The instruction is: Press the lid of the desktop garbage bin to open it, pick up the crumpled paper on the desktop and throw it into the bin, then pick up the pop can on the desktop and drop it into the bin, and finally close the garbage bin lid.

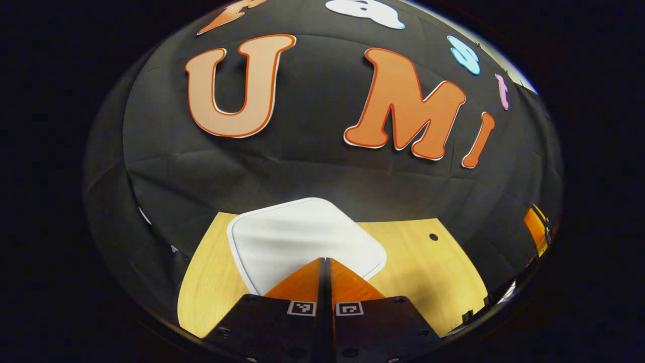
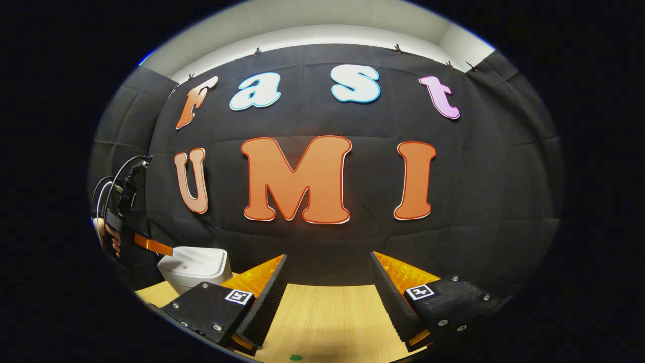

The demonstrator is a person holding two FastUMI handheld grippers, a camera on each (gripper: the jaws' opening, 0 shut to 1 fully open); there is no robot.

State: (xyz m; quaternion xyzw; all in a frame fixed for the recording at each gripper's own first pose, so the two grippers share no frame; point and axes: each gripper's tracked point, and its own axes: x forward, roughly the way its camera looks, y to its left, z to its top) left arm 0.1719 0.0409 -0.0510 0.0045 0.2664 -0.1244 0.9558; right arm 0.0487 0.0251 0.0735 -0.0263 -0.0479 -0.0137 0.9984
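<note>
Each hand-held gripper has a black, screw-studded body bearing square black-and-white markers.

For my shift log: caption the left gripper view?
Shut left gripper poised over the white bin's closed lid on the wooden desktop.

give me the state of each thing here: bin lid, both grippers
bin lid: closed, flat on the bin
left gripper: shut, empty, fingertips over the lid's near edge; contact unclear
right gripper: open, empty, above the table
</note>
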